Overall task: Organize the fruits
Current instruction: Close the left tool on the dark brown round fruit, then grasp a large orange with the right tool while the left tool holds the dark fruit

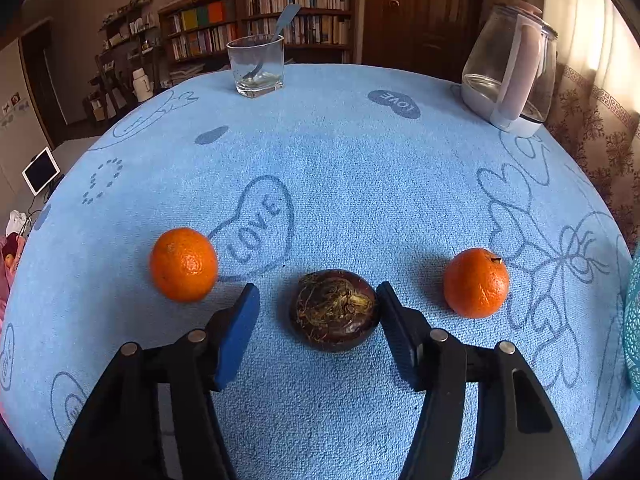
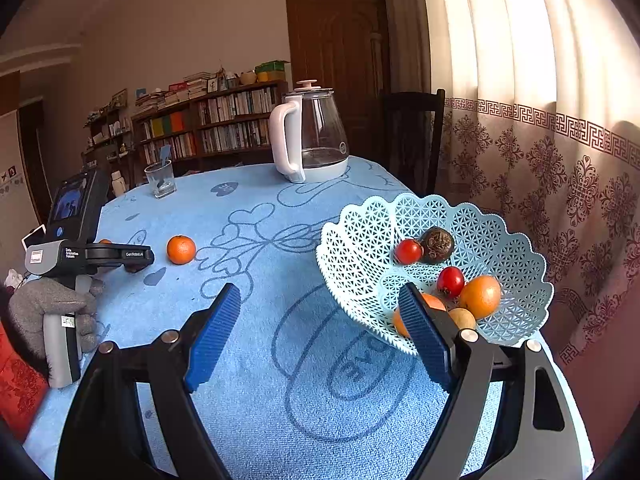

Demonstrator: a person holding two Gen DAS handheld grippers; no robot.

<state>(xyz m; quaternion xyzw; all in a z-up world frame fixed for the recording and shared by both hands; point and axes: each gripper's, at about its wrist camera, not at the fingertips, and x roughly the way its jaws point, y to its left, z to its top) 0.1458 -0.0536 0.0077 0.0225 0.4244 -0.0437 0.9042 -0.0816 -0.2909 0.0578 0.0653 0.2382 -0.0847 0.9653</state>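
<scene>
Step in hand: dark water chestnut (image 1: 334, 310) being bracketed for pickup.
Left gripper (image 1: 318, 308) fingers are spread; the chestnut lies between them on the worktop (image 1: 340, 184), right pad touching, left pad apart. Closure is needed next, then carriage to the basket (image 2: 360, 264). Right gripper (image 2: 320, 320) fingers are spread, empty.

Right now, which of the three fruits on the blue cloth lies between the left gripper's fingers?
The dark brown fruit with the dried rooty top lies there. The two oranges sit outside the fingers, one on each side.
</scene>
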